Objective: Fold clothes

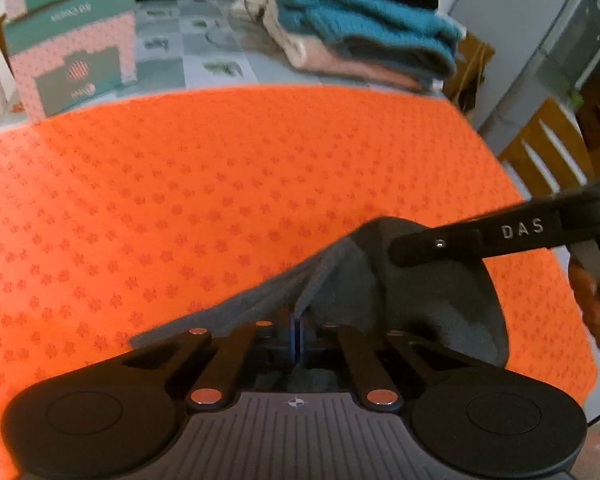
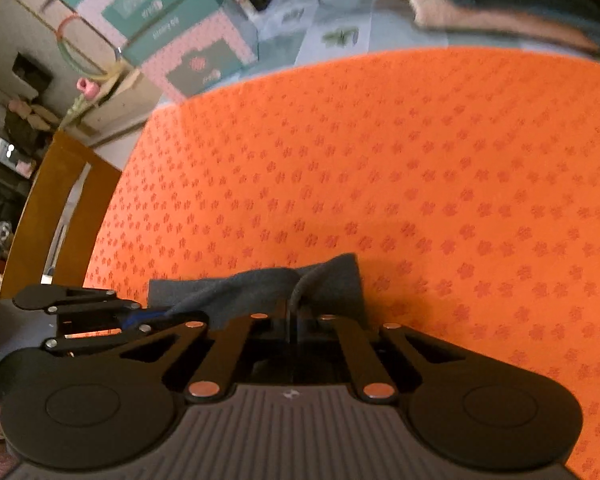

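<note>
Two grippers, one dark grey cloth (image 1: 440,300), one orange mat (image 1: 220,200), two pink-and-teal boxes (image 1: 72,40), one stack of folded clothes (image 1: 360,36).

The cloth is small, soft and felt-like, lying at the mat's near edge, its edge lifted into a ridge. The mat is flat, printed with small darker flowers.

Left gripper (image 1: 298,330): jaws closed, pinching the cloth's edge. Right gripper (image 2: 294,320): jaws closed on a fold of the same cloth.
</note>
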### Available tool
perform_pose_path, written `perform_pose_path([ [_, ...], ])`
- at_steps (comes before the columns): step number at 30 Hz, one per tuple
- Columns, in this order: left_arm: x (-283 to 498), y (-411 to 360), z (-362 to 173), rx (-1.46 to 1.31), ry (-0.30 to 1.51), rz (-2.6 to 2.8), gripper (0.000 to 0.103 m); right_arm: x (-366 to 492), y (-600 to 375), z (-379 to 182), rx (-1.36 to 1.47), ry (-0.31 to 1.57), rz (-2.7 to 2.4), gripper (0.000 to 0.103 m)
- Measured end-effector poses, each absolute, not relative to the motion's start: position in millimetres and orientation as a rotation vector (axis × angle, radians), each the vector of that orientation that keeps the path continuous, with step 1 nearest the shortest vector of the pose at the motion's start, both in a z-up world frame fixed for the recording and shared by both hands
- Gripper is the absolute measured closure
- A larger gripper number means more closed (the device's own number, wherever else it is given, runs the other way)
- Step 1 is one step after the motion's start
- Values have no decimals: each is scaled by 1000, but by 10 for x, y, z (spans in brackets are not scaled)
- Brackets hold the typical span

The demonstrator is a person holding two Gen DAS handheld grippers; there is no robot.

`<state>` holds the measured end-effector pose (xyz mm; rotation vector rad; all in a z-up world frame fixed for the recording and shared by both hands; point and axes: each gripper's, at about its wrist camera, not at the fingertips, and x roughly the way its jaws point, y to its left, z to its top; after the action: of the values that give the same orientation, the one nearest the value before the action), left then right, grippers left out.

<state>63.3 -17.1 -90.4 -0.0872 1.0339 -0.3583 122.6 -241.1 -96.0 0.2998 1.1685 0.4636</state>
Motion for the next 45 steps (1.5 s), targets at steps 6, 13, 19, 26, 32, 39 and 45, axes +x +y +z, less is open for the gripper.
perform_pose_path([
  [6,672,-69,-379,-130,910,-329,99,922,-2830,-442,360,977,387,100],
  [13,925,-159,300,-89,728,-336,99,440,-3427,221,402,750,241,100],
  [19,1273,-194,440,-76,721,-290,99,-120,-3957,326,456,675,58,100],
  [26,1463,-91,-66,-206,824,-288,97,-587,-4165,-264,529,829,-29,100],
  [32,1291,21,-336,-205,901,-255,89,-598,-3970,-680,470,965,-30,98],
  [39,916,389,-374,-263,941,-244,58,-301,-3867,-238,258,905,62,72],
  [45,746,525,-412,-296,972,-237,46,235,-3775,-41,182,903,165,68],
])
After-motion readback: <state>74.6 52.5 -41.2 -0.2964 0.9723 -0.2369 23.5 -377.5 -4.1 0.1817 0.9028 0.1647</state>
